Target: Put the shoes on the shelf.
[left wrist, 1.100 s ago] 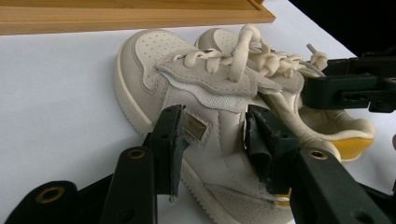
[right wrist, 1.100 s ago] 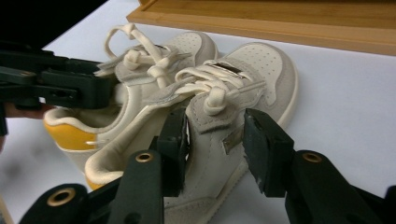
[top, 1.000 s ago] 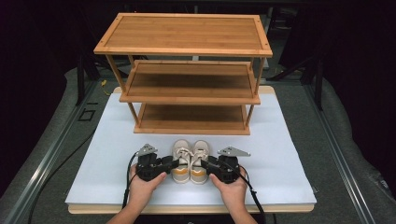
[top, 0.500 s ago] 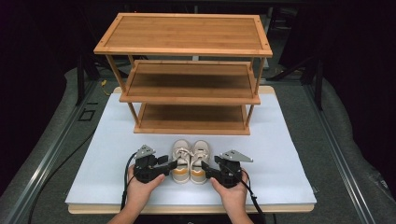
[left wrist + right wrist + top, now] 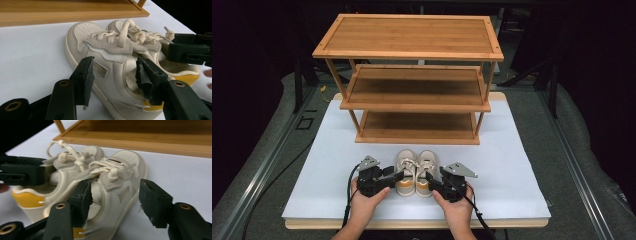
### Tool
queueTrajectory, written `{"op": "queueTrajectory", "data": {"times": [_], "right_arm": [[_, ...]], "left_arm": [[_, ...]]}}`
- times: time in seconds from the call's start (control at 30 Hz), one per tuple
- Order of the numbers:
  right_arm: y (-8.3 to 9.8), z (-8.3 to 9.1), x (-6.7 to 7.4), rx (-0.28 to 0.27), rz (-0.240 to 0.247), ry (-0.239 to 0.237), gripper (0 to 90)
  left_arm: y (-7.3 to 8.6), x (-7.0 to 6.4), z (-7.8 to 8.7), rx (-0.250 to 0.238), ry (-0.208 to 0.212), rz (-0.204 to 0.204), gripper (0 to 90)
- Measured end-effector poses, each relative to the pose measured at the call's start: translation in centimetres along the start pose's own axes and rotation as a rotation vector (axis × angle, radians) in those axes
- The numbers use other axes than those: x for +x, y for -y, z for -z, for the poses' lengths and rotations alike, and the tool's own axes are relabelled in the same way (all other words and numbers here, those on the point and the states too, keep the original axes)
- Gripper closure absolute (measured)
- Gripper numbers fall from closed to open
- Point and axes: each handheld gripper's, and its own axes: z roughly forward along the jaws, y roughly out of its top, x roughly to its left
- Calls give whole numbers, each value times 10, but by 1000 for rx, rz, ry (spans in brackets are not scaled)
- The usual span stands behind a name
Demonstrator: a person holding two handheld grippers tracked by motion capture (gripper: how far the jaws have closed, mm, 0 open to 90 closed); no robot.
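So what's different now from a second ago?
Both grippers have loosened: the left gripper and right gripper have just been opening, each straddling a shoe wall without pressing. The right hand edged slightly. Shoes and rack stayed put.

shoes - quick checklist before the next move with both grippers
1. Left shoe side wall between the left gripper jaws: ok.
2. Left pads pressing it: not ok, jaws just opened.
3. Right shoe wall between the right gripper jaws: ok.
4. Right pads pressing it: not ok, gap at the outer pad.
5. Shoes side by side, upright: ok.
6. Bottom shelf free: ok.
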Motion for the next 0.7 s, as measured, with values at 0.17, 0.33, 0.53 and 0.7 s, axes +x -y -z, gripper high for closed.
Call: {"op": "queueTrajectory", "data": {"times": [0.17,0.33,0.53,0.7], "right_arm": [[5,1,-1,5,-42,13,449],[7,-3,-4,-7,-79,-6,459],[7,-9,-3,-2,-100,-12,472],[9,-11,-3,-10,-116,-30,514]], "left_arm": [[4,-1,-2,-24,-14,-12,548],[8,-1,-6,-48,-25,18,529],[12,1,-11,-78,-23,52,507],[14,0,-13,-94,-33,60,506]]}}
